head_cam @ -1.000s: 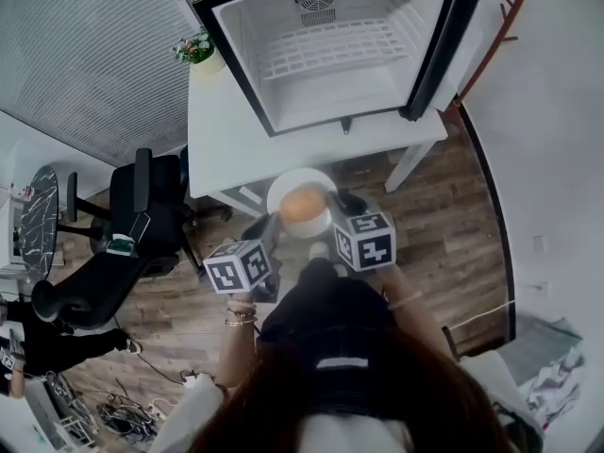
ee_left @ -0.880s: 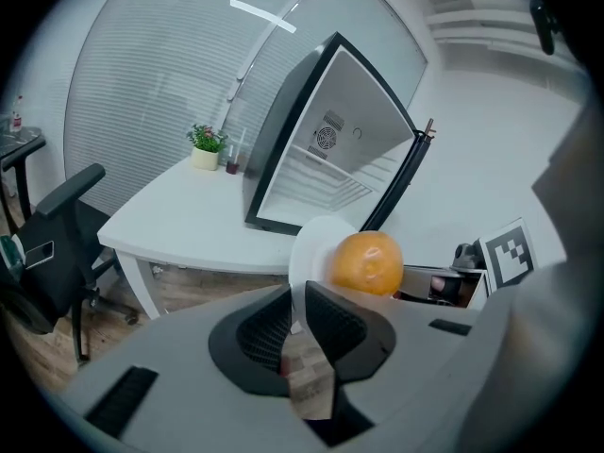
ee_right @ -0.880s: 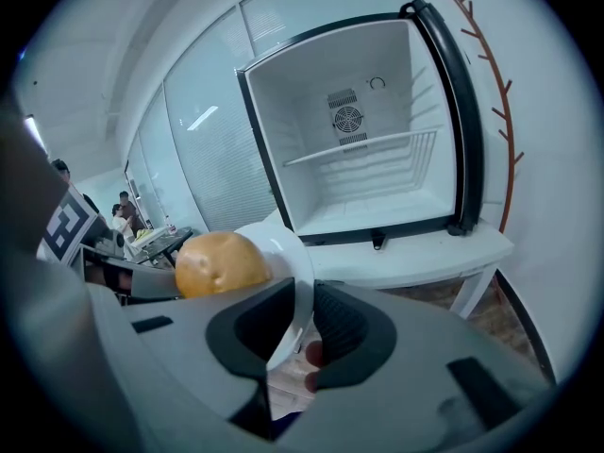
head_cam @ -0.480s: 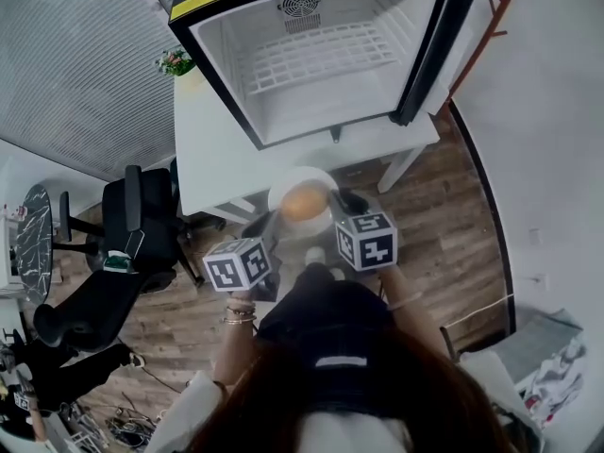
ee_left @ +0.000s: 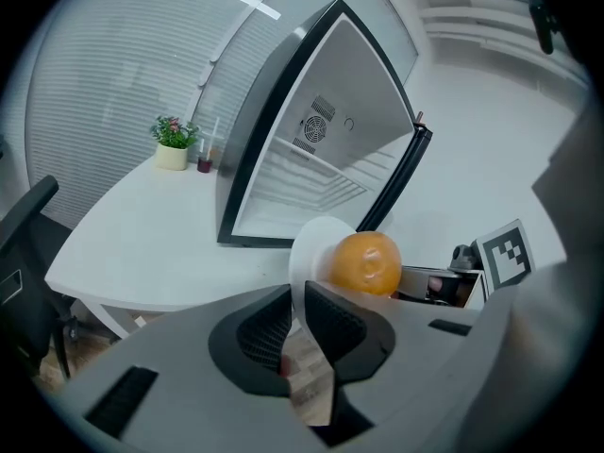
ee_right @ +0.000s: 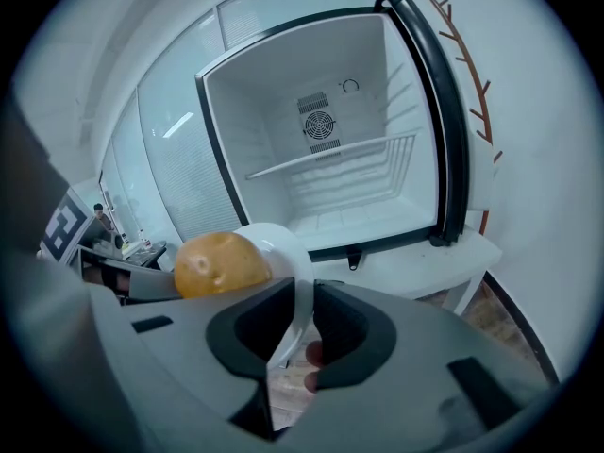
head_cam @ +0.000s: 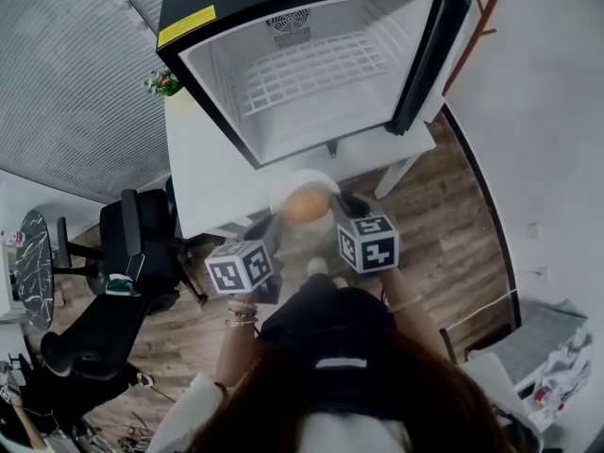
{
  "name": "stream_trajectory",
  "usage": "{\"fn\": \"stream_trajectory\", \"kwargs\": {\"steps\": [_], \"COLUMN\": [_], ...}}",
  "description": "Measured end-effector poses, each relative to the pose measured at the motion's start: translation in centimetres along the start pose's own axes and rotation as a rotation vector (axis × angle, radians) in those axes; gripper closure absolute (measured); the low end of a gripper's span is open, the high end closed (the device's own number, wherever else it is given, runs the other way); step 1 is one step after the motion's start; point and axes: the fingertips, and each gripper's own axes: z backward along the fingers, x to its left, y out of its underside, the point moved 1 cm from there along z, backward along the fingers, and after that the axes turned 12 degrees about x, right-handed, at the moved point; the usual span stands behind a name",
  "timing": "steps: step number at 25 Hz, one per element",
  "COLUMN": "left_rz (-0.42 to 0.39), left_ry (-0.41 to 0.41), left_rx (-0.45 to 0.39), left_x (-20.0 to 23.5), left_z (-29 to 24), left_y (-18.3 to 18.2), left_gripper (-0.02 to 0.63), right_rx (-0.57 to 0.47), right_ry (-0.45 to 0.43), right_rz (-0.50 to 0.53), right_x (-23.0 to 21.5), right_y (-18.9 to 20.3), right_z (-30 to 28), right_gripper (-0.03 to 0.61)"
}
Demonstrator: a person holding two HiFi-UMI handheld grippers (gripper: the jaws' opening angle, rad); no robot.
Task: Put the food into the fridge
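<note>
I am gripping one white plate (head_cam: 300, 183) by its rim with two grippers. The left gripper (ee_left: 294, 311) is clamping the plate's left edge, and its jaws have just been closing a little further on that rim. The right gripper (ee_right: 302, 317) is clamping the opposite edge, with the rim running between its pads. Both pairs of jaws are standing narrow, a plate's thickness apart.

One round orange food item (head_cam: 304, 206) is sitting on the plate, between the two grippers. I am holding the plate in the air at the front edge of the desk (head_cam: 203, 163), just short of the fridge (head_cam: 189, 8).

One fridge is standing on the white desk, and its opening is facing me. Its one door (head_cam: 429, 59) is hanging wide open on the right side. One white wire shelf (head_cam: 302, 64) is spanning the inside, and one round fan grille (ee_right: 321, 124) is showing on the back wall. A bare strip of desk is lying between the plate and the fridge's lower frame, where one small black fitting (head_cam: 332, 149) is sticking out.

One small potted plant (ee_left: 173, 142) is standing on the desk to the left of the fridge, well apart from the plate. One black office chair (head_cam: 137, 243) is standing on the wood floor (head_cam: 444, 234) at the desk's left. One reddish-brown branched rack (ee_right: 472, 83) is rising behind the open door.
</note>
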Motion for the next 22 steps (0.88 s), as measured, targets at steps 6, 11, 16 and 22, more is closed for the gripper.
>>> {"fn": "stream_trajectory", "kwargs": {"steps": [6,11,16,22], "left_rz": [-0.020,-0.045,-0.071,-0.085], "left_ry": [0.039,0.066,0.087,0.110], "left_rx": [0.005,0.006,0.010,0.022], "left_x": [0.2,0.2,0.2,0.5], "left_z": [-0.9,-1.5,-1.5,-1.6], "left_y": [-1.6,-2.8,-3.8,-4.3], "left_gripper": [0.574,0.574,0.574,0.575], "right_rx": [-0.012,-0.030,-0.038,-0.045], "right_ry": [0.035,0.064,0.085,0.113], "right_rz": [-0.026,-0.043,-0.051,-0.066], "right_x": [-0.6,-1.1,-1.1,-0.8], "right_y": [-0.9,-1.8,-2.5,-2.8], "right_z": [-0.3,-0.2,-0.3,-0.3], "right_gripper": [0.517,0.517,0.517,0.517]}}
